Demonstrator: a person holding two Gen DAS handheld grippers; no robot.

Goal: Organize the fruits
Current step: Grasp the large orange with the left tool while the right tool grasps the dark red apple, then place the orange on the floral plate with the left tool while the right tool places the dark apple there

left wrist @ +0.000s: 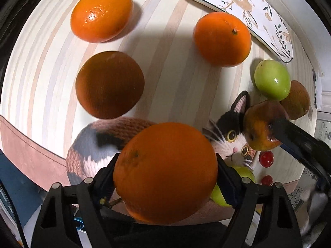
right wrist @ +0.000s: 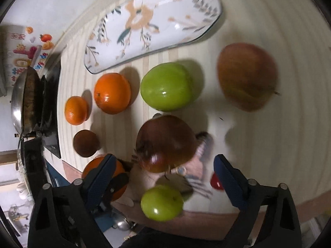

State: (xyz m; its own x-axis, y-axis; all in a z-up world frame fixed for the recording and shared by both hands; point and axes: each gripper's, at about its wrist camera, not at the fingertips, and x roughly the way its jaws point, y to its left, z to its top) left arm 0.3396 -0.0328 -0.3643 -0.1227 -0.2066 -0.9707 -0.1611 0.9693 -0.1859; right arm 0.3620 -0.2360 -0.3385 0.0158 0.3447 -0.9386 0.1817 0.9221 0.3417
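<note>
Oranges (left wrist: pixel 165 171) and apples (right wrist: pixel 166 86) show no readable labels or brands.

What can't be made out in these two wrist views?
- Left wrist view: whether the fingers press the big orange; the fruit hides the contact.
- Left wrist view: the small green fruit is mostly covered by the right finger.
- Right wrist view: the cat mat is smeared by motion blur.
- Both views: the floral plate is cut by the edge in one, blurred in the other.
</note>
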